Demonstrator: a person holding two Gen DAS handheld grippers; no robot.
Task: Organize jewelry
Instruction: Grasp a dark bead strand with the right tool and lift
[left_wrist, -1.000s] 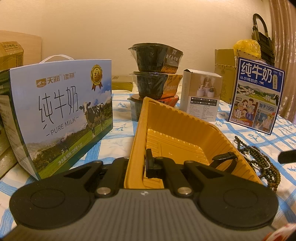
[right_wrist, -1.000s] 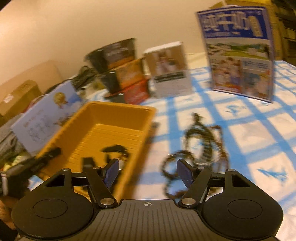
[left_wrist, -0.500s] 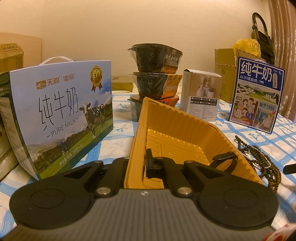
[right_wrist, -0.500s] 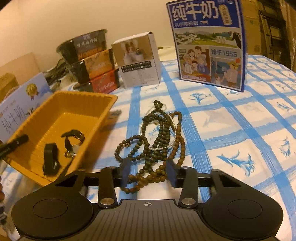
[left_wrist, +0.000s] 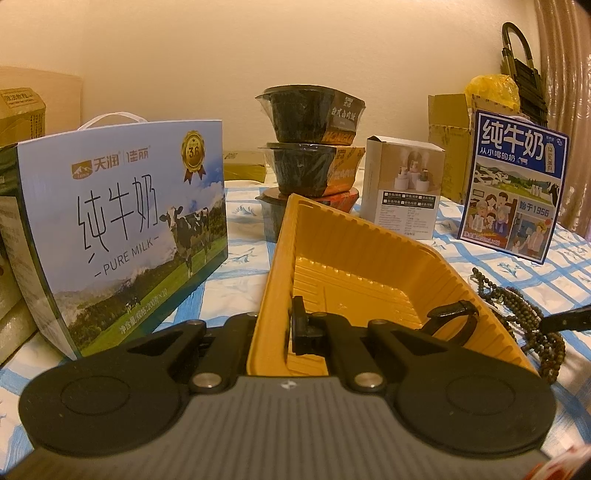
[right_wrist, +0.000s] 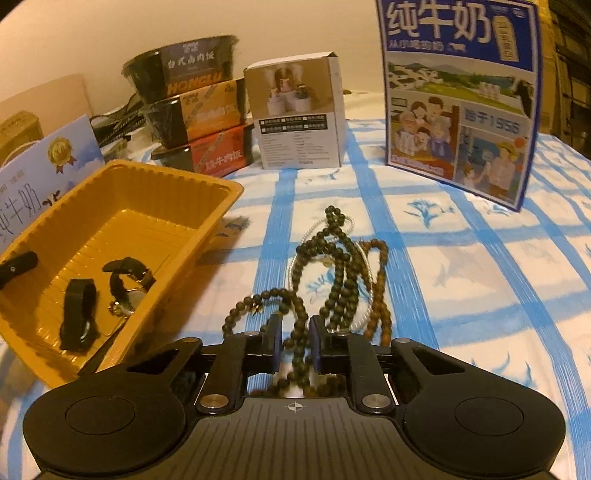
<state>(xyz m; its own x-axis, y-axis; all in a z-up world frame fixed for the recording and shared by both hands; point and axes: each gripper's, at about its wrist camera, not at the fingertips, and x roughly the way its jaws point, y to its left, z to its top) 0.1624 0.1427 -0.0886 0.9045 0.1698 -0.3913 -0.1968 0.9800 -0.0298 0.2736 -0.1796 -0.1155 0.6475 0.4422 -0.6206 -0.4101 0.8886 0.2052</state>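
In the left wrist view, a pale blue milk carton (left_wrist: 122, 229) fills the left of the frame, with three stacked food bowls (left_wrist: 314, 155) at centre top. The left gripper (left_wrist: 275, 332) sits at bottom centre, its jaws pinched tight on the near rim of the yellow tray (left_wrist: 354, 240), one finger outside the wall and one inside. A black watch (left_wrist: 454, 317) lies in the tray at lower right. Further right, a white box (left_wrist: 402, 184) and a dark blue milk carton (left_wrist: 513, 184) stand on the blue-checked tabletop (left_wrist: 554, 258).

In the right wrist view, the tray (right_wrist: 192, 236) takes the left of the frame and holds the watch (right_wrist: 127, 284) and a black band (right_wrist: 77, 317). Just right of it, on the bare tabletop (right_wrist: 461, 277), lies the tangle of bead strings (right_wrist: 340, 273), its long axis running away from the camera, from lower centre towards mid-frame. The right gripper (right_wrist: 295, 350) is at its near end, jaws nearly together around a dark green strand that passes between the pads; I judge it gripped, though contact is hard to confirm.

The beads lie straight ahead of the right jaws and beside the tray's right wall, so the right hand is the nearer one. The likely carry is up and leftward over that wall, while the left hand steadies the tray. Trailing loops could snag on the rim.
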